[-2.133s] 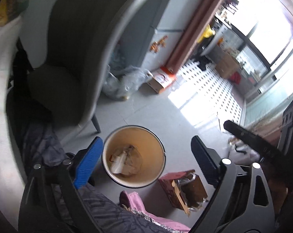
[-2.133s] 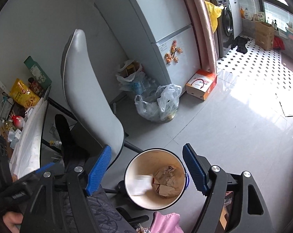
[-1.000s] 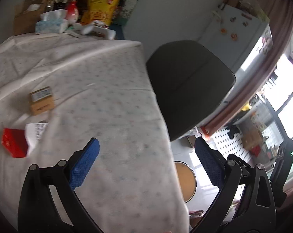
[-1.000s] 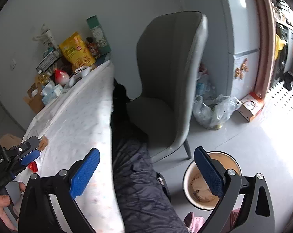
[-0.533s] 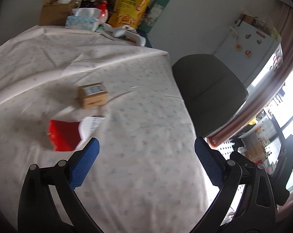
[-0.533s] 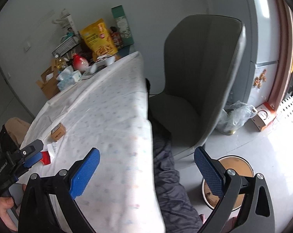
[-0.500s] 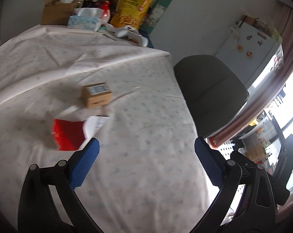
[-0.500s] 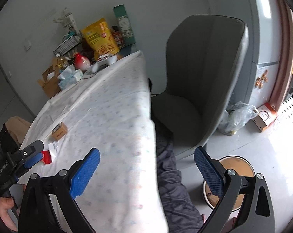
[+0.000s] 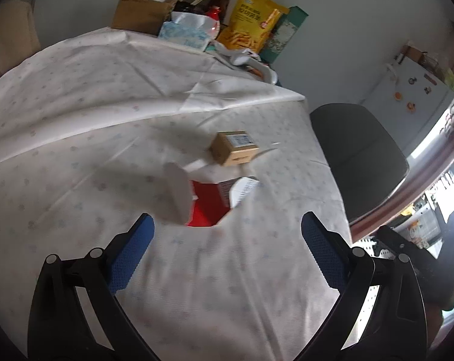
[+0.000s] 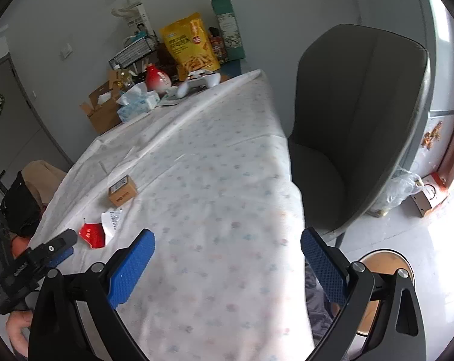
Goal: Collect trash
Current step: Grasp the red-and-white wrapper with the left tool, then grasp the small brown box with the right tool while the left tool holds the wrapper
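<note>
A torn red-and-white carton point(image 9: 210, 201) lies on the white tablecloth point(image 9: 106, 114), just ahead of my open, empty left gripper point(image 9: 227, 246). A small brown cardboard box point(image 9: 234, 148) sits just beyond it. Both show in the right wrist view too: the carton point(image 10: 96, 231) and the box point(image 10: 122, 190). My right gripper point(image 10: 227, 263) is open and empty above the table's near edge. The left gripper's fingers point(image 10: 58, 249) appear at the left of that view, near the carton. The yellow bin point(image 10: 383, 273) stands on the floor at lower right, partly hidden by my right finger.
Clutter stands at the table's far end: a cardboard box point(image 9: 142, 9), tissue pack point(image 9: 184, 34), yellow snack bag point(image 9: 251, 19), green carton point(image 9: 284, 34), white game controller point(image 10: 199, 84). A grey chair point(image 10: 356, 126) stands beside the table. A plastic bag point(image 10: 403, 186) lies on the floor.
Both grippers swung up from the bin on the floor to the table. The left gripper has moved closer to the red carton, which now sits between its fingers' line.
</note>
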A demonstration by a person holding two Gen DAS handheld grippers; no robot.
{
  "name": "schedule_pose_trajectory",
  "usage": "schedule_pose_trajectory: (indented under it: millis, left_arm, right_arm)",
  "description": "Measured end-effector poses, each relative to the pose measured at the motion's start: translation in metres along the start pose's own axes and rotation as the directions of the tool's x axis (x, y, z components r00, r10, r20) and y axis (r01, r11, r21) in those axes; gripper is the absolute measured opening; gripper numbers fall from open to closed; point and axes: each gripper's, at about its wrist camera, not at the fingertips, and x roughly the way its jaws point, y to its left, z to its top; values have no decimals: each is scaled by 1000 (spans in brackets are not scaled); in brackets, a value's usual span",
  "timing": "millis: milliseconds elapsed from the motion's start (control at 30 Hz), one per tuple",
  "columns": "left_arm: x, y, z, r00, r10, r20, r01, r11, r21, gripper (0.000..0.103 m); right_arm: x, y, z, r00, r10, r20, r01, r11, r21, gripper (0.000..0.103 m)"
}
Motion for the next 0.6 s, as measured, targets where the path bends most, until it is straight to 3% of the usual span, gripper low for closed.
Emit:
schedule_pose_trajectory:
  millis: [67, 133, 300, 367, 433, 600]
  left_arm:
    - [2, 5, 0, 1000, 8, 0, -8, 1000, -8, 94]
    - [7, 8, 1, 1000, 14, -7, -14, 1000, -24, 79]
    - [20, 15, 6, 999, 54, -11, -54, 997, -46, 64]
    - [26, 18, 8, 998, 63, -19, -64, 996, -59, 46]
    - [31, 23, 9, 996, 87, -30, -89, 993, -78, 12]
    - [17, 36, 16, 992, 125, 23, -121, 985, -124, 7]
  right_arm:
    - [3, 4, 1, 1000, 9, -2, -9, 1000, -3, 95]
    - [4, 7, 1, 1000, 19, -3, -19, 1000, -5, 95]
    - [9, 12, 2, 999, 32, -10, -32, 999, -7, 95]
    - [12, 17, 4, 999, 39, -16, -40, 999, -19, 95]
    - [16, 23, 6, 999, 45, -22, -46, 998, -35, 95]
    - [27, 43, 15, 997, 67, -33, -69, 994, -88, 95]
